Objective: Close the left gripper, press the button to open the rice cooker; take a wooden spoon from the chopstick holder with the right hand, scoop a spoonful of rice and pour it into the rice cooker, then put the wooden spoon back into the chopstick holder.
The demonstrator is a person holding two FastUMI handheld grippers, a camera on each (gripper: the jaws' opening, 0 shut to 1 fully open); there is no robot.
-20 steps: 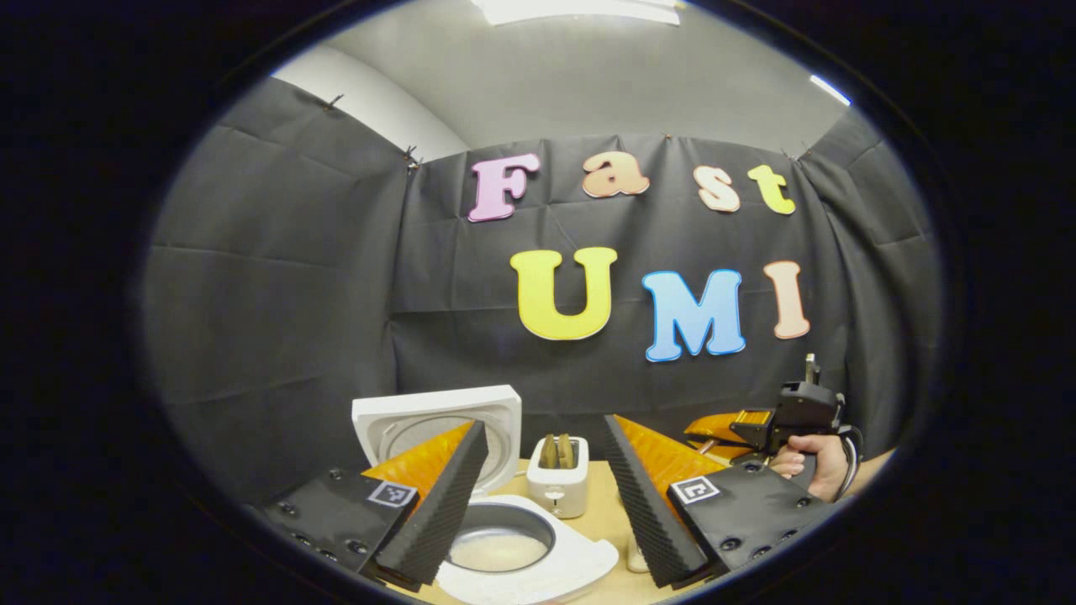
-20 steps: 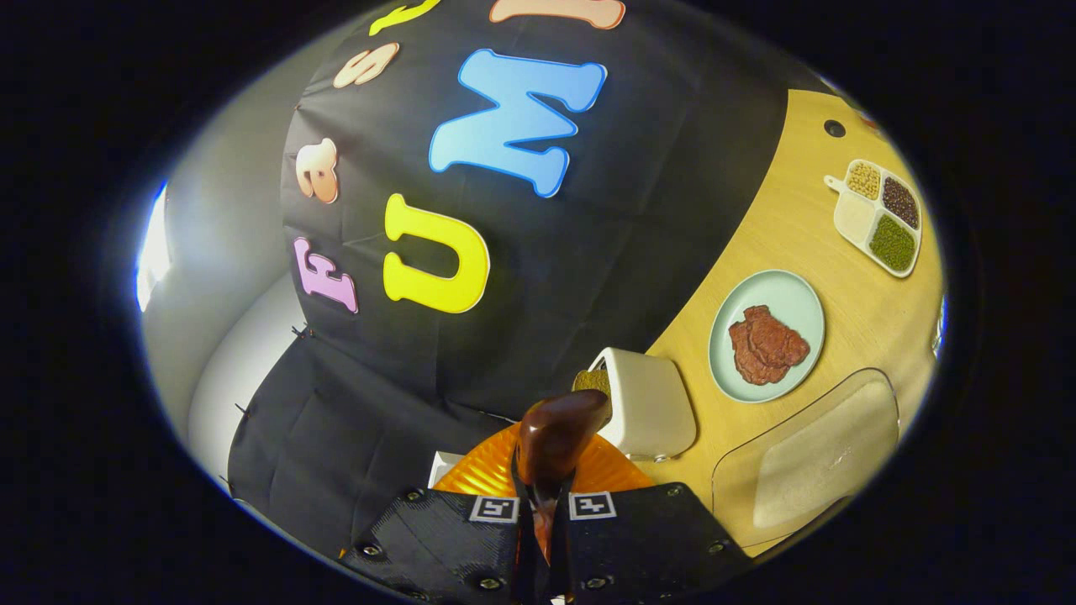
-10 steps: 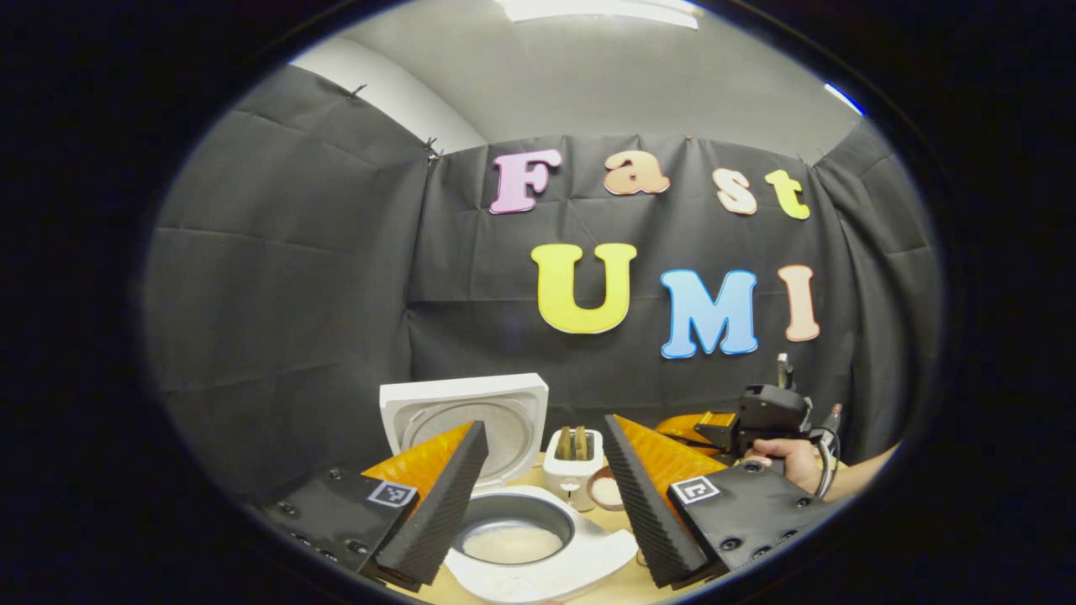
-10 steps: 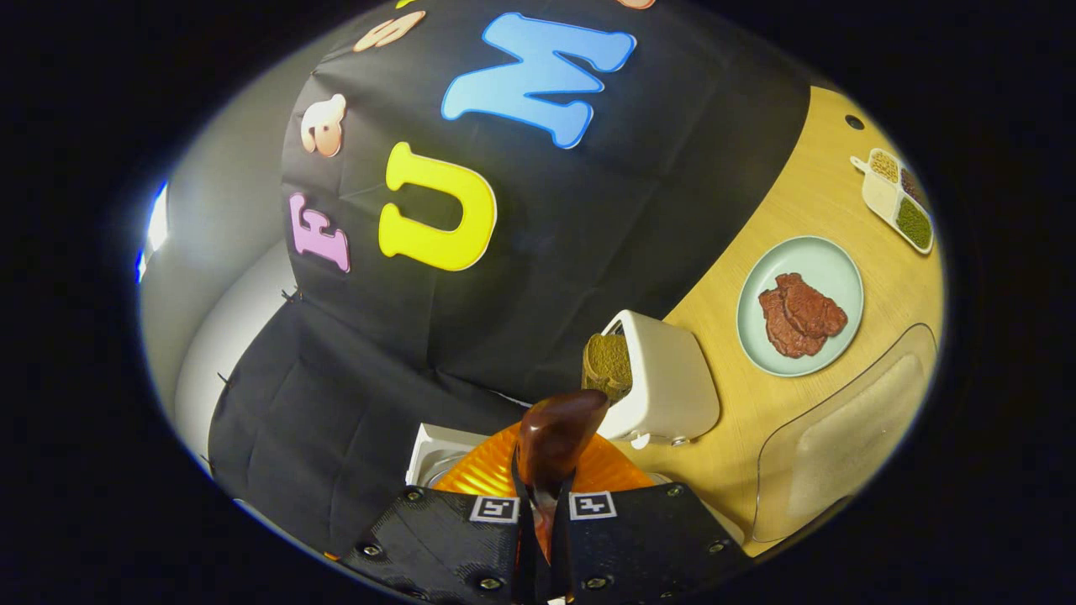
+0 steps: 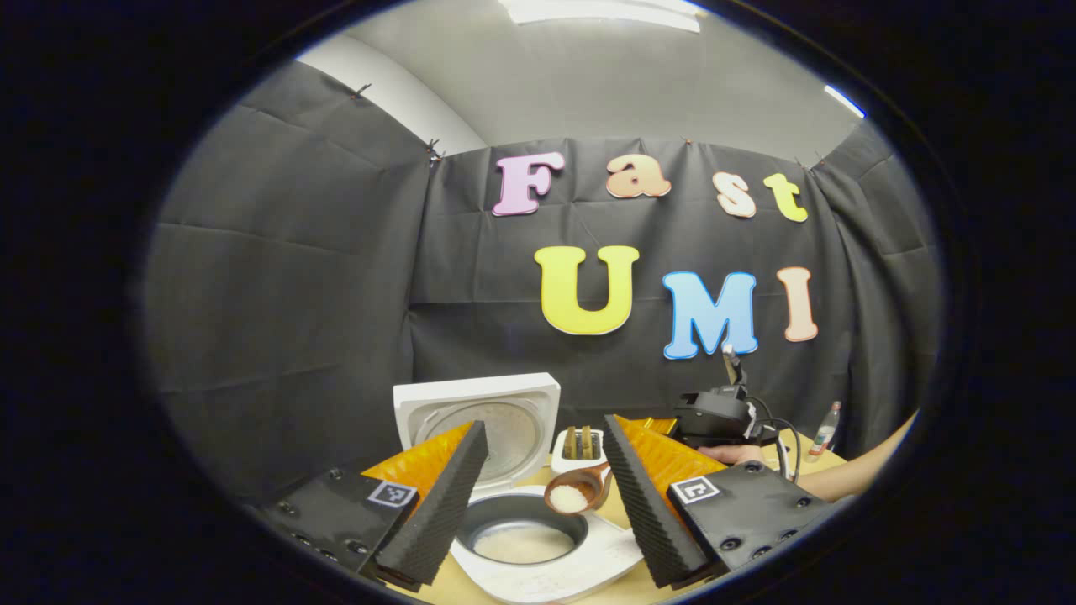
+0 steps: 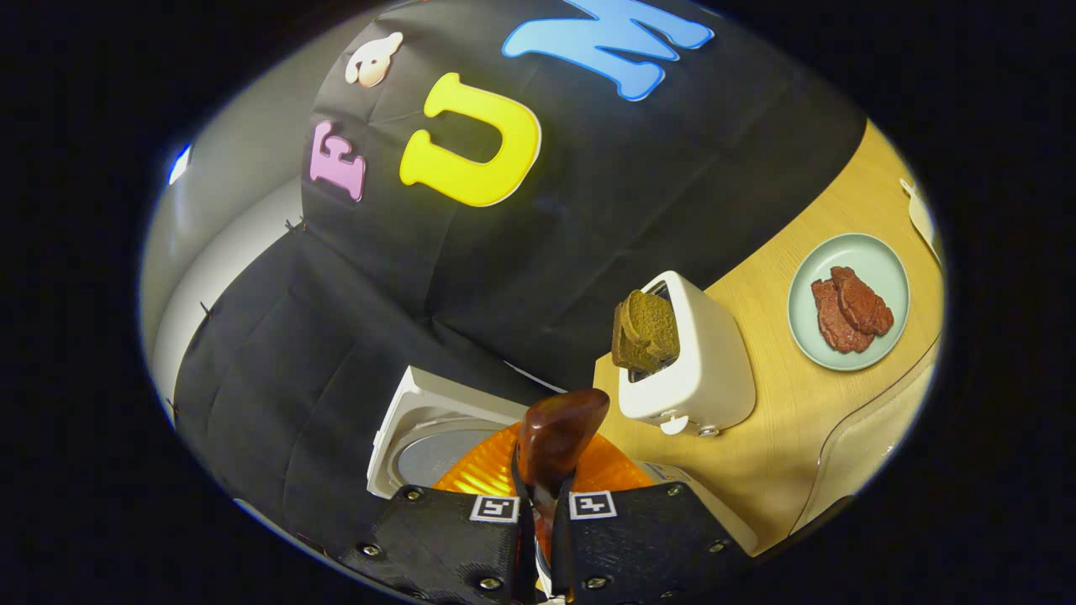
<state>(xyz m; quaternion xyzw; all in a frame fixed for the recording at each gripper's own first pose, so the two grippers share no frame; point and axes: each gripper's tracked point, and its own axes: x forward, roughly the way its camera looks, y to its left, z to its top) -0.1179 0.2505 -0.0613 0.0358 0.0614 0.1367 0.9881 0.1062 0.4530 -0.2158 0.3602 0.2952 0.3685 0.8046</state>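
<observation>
Here the wooden spoon (image 6: 558,437) sits clamped between right jaws.

A black cloth wall (image 5: 294,277) is hung at the far side; a grey ceiling (image 5: 605,84) is lit by a light panel (image 5: 601,10); a wooden table (image 6: 799,403) is seen below.

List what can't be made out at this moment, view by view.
- Right gripper view: the wooden spoon bowl and its rice, hidden behind the right tongs.
- Right gripper view: the rice cooker pot, covered by the tongs.
- Left gripper view: the right tongs' grip, behind the left tongs.
- Left gripper view: the bottle, too small.
</observation>
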